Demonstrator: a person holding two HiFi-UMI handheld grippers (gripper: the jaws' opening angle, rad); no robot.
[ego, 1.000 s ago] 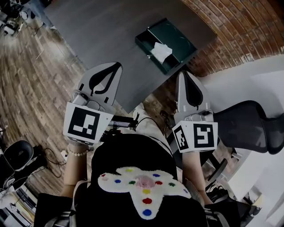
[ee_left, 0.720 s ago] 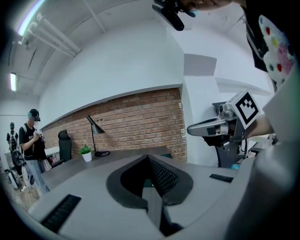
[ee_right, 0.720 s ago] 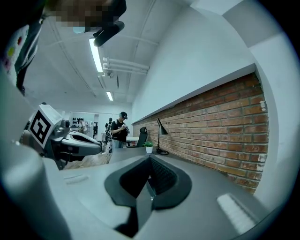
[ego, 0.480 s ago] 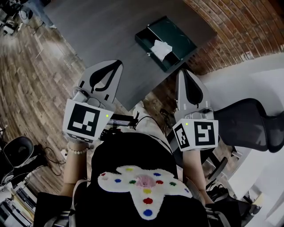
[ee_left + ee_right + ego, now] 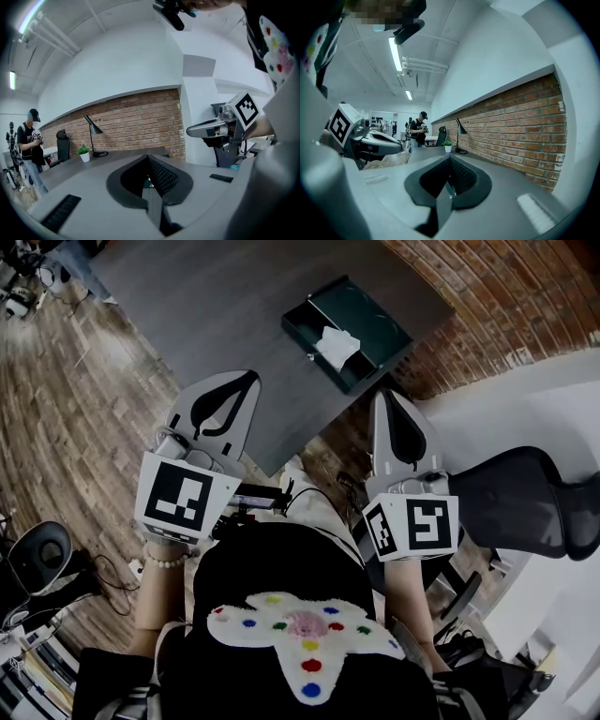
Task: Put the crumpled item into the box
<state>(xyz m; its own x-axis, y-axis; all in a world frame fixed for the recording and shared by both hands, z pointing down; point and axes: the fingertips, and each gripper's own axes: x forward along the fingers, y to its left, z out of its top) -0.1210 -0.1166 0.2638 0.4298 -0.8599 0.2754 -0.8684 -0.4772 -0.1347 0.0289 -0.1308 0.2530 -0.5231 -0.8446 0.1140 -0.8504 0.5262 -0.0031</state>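
We are holding the left tool [image 5: 246, 378] and the right tool [image 5: 383, 395] closed and empty near the edge of the dark grey tabletop [image 5: 234, 306]. The white crumpled paper item [image 5: 337, 345] is lying inside the dark green open box [image 5: 380, 317].

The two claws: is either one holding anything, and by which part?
Nothing is held. The left claw and the right claw are both shut and empty.
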